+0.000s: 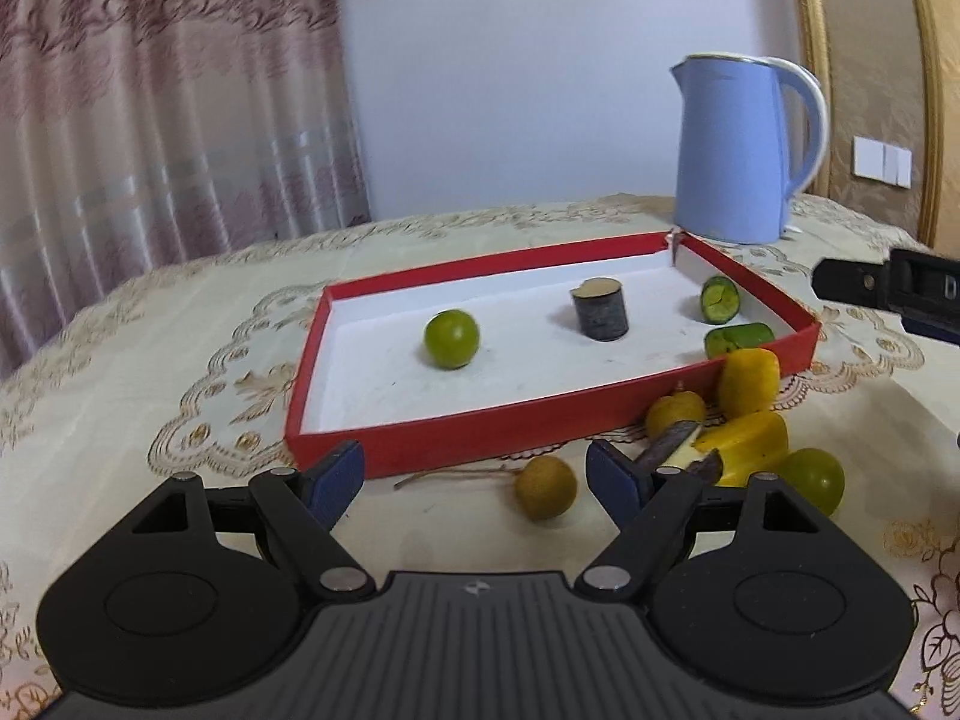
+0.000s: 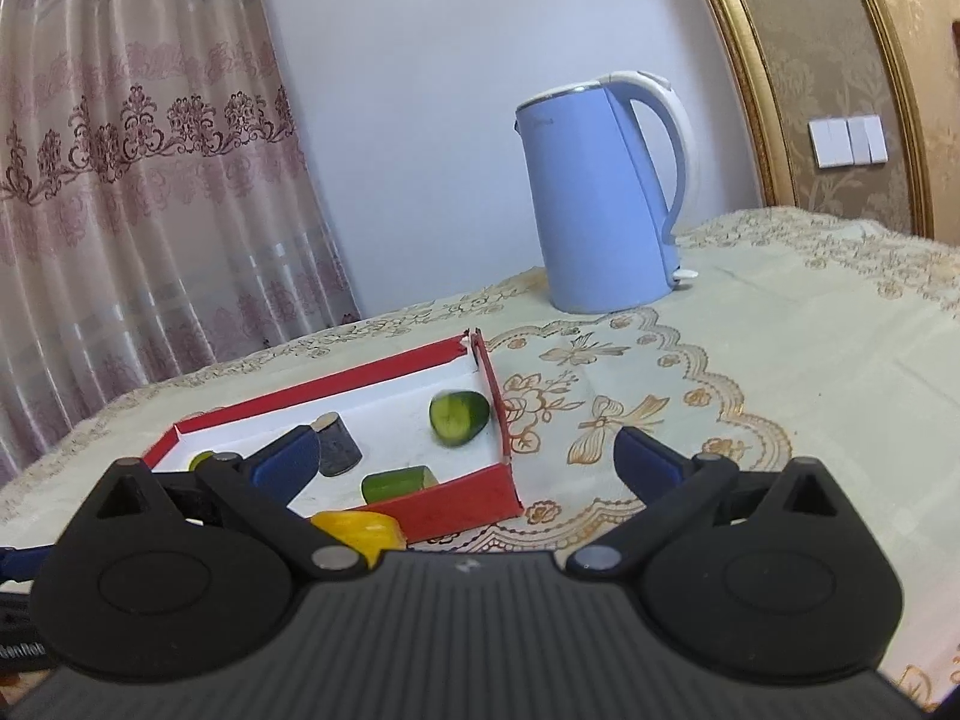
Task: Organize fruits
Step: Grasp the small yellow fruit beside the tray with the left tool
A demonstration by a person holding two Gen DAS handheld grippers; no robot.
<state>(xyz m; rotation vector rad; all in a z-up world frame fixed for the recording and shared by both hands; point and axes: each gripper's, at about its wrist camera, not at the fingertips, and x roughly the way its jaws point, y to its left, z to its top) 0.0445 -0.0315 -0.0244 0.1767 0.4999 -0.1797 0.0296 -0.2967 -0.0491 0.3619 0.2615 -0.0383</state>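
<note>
A red tray [image 1: 336,324] with a white floor holds a round green fruit [image 1: 451,339], a dark cylinder piece [image 1: 600,309] and two cucumber pieces [image 1: 722,300] [image 1: 738,339]. In front of the tray lie several yellow pieces [image 1: 749,383], a brown longan [image 1: 545,487] on a stem, a purple strip [image 1: 672,447] and a second green fruit [image 1: 813,480]. My left gripper [image 1: 477,474] is open just before the tray's near wall, holding nothing. My right gripper [image 2: 468,456] stands wide open over the tray's right corner [image 2: 480,510] with nothing in it. The far cucumber piece [image 2: 459,417] looks blurred.
A blue kettle [image 1: 735,150] [image 2: 600,198] stands behind the tray's far right corner. A cream embroidered cloth [image 2: 780,360] covers the table. A curtain hangs at the left and a wall with switches is at the right. A black part of the right tool [image 1: 900,291] shows at the right edge.
</note>
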